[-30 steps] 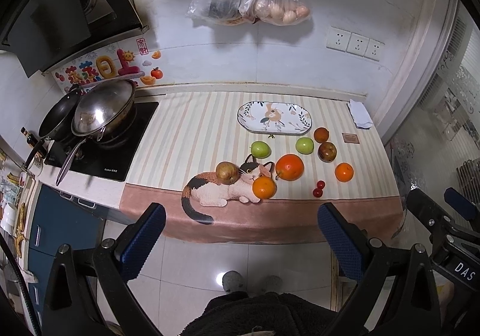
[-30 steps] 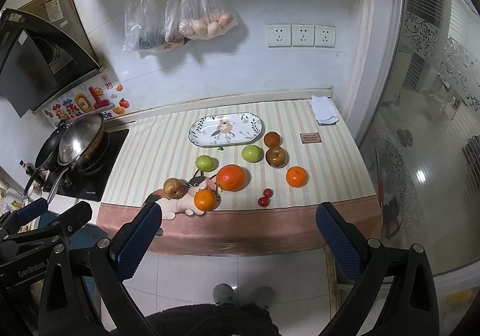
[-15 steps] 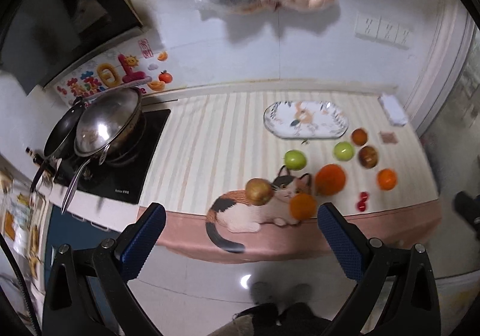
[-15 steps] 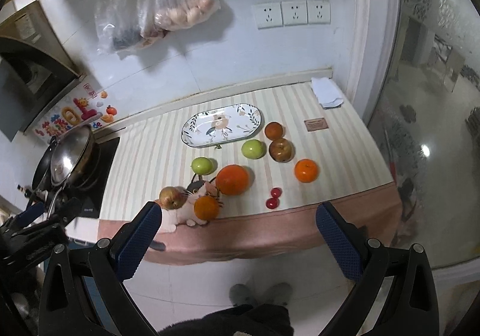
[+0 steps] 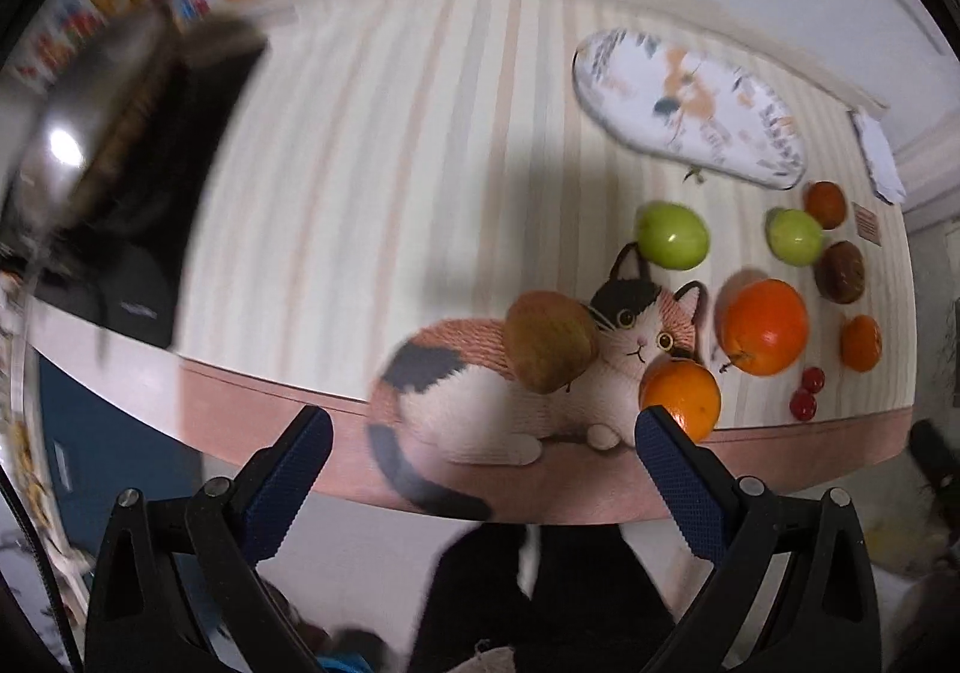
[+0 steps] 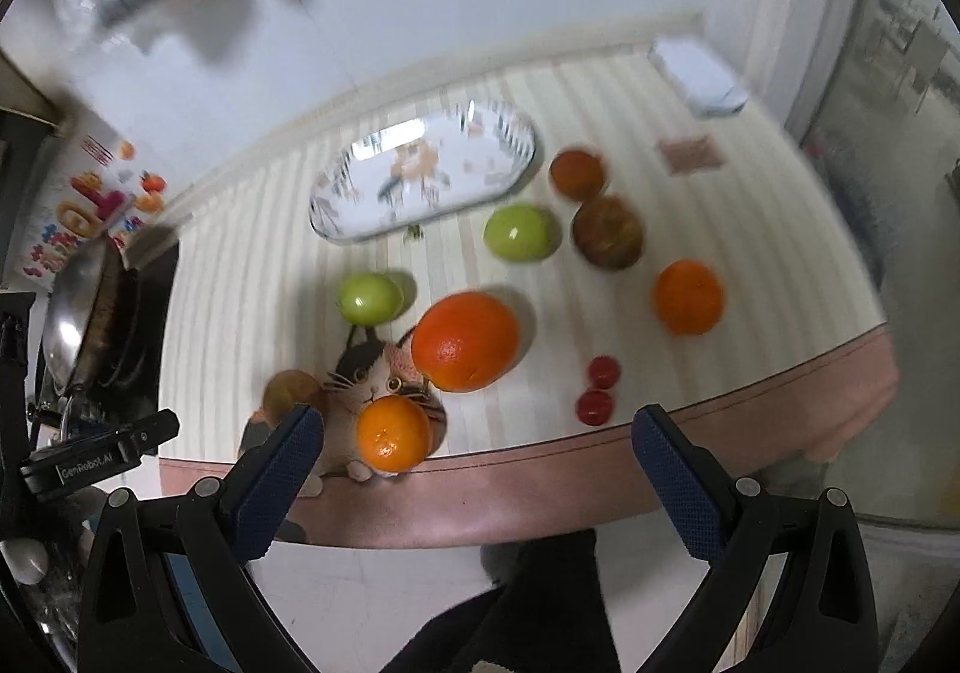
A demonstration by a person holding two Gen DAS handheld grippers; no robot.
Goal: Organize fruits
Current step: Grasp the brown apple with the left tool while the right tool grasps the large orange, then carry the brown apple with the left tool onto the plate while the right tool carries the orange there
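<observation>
Fruit lies scattered on a striped counter mat with a cat picture. In the left wrist view a brownish apple (image 5: 549, 340) sits nearest, then a small orange (image 5: 681, 395), a big orange (image 5: 763, 326), two green apples (image 5: 672, 235) (image 5: 794, 236) and an oval patterned plate (image 5: 690, 105) behind, with no fruit on it. My left gripper (image 5: 480, 457) is open, short of the counter edge. My right gripper (image 6: 474, 463) is open too, just before the small orange (image 6: 393, 433) and big orange (image 6: 465, 340). The plate (image 6: 420, 175) lies farther back.
A wok with a steel lid (image 5: 72, 132) stands on a black hob at the left. Two cherry tomatoes (image 6: 597, 391), a mandarin (image 6: 687, 296), a dark apple (image 6: 607, 232) and another small orange fruit (image 6: 576, 172) lie right. A folded cloth (image 6: 699, 72) is at the back right corner.
Both grippers have moved forward and down toward the counter; the fruit now looms much larger. Nothing has been taken hold of, and both stay open.
</observation>
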